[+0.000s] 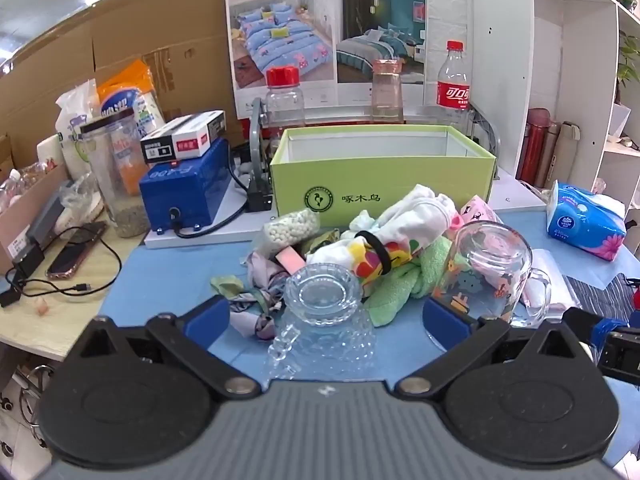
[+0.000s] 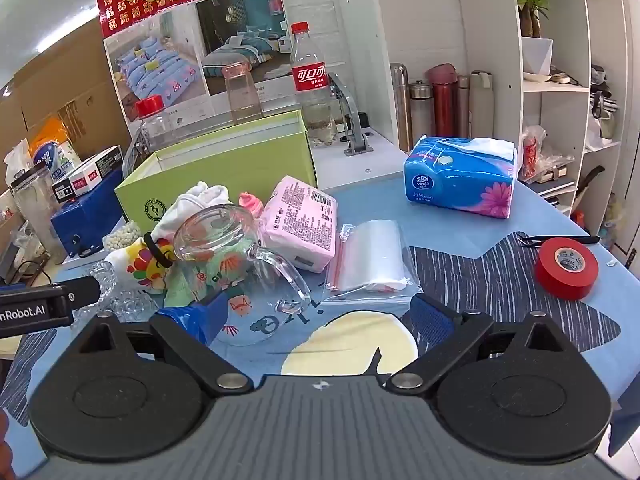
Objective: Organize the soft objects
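Observation:
A heap of soft things lies before the open green box [image 1: 380,178]: a white cloth [image 1: 416,212], a bright printed cloth ringed by a black hair tie [image 1: 376,256], a green towel [image 1: 400,288] and a patterned scarf [image 1: 260,300]. My left gripper [image 1: 326,320] is open just short of the heap, with a clear glass dish [image 1: 320,300] ahead between its fingers, untouched. My right gripper [image 2: 316,316] is open too; its left finger is beside a glass mug [image 2: 236,264] lying on its side. A pink soft pack [image 2: 300,224] lies behind the mug.
A clear zip bag [image 2: 368,260], a blue tissue pack [image 2: 460,176] and a red tape roll [image 2: 566,266] lie to the right on the blue mat. Bottles [image 1: 452,80] stand behind the box. A blue device [image 1: 184,192], a jar and a phone [image 1: 72,258] crowd the left.

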Tool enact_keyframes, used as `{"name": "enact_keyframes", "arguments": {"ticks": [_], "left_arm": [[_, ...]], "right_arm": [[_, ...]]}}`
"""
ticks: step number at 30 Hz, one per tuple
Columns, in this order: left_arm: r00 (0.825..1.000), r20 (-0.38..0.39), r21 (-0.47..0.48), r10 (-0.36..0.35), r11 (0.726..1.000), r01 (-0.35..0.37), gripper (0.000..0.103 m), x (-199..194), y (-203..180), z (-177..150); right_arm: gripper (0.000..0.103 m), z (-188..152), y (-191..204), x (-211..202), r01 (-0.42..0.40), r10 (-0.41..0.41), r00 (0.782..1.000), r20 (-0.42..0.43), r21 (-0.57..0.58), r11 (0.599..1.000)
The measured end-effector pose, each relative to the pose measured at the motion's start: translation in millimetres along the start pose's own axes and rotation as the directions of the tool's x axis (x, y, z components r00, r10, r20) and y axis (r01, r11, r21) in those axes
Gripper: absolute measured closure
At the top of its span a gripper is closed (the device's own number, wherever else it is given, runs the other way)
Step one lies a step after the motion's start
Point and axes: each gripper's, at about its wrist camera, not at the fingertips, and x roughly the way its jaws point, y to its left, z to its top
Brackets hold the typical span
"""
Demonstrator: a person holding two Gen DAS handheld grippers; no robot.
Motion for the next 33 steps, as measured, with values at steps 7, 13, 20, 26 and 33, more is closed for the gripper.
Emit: {"name": "enact_keyframes", "arguments": {"ticks": [7, 13, 20, 26, 33], "left_arm": [[1.0, -0.008, 0.005, 0.004, 1.0, -0.004, 0.0, 4, -7, -2], [1.0, -0.006, 0.013, -0.007, 1.0, 0.007, 0.0, 4, -3, -1], [1.0, -0.007, 0.013, -0.007, 1.0, 0.007, 0.0, 3, -2, 1], [1.0, -0.005, 0.01, -0.011, 1.0, 0.011, 0.0, 2, -2, 1], [1.0, 0.019, 0.009, -0.015, 1.0, 0.015, 0.0, -9, -2, 2]], "right_arm": [[0.018, 5, -1, 1, -0.01, 0.01, 1.0, 0.007, 0.01, 1.0], [0.018, 1, -2, 0, -0.005, 0.005, 1.0, 0.014, 0.005, 1.0], [0.018, 1, -1, 1, -0.006, 0.006, 1.0, 0.015, 0.001, 1.0], [0.018, 0, -1, 1, -0.006, 0.006, 1.0, 0.015, -0.001, 1.0], [0.018, 3, 3, -6, -0.004, 0.004, 1.0, 0.031, -0.004, 1.0]]}}
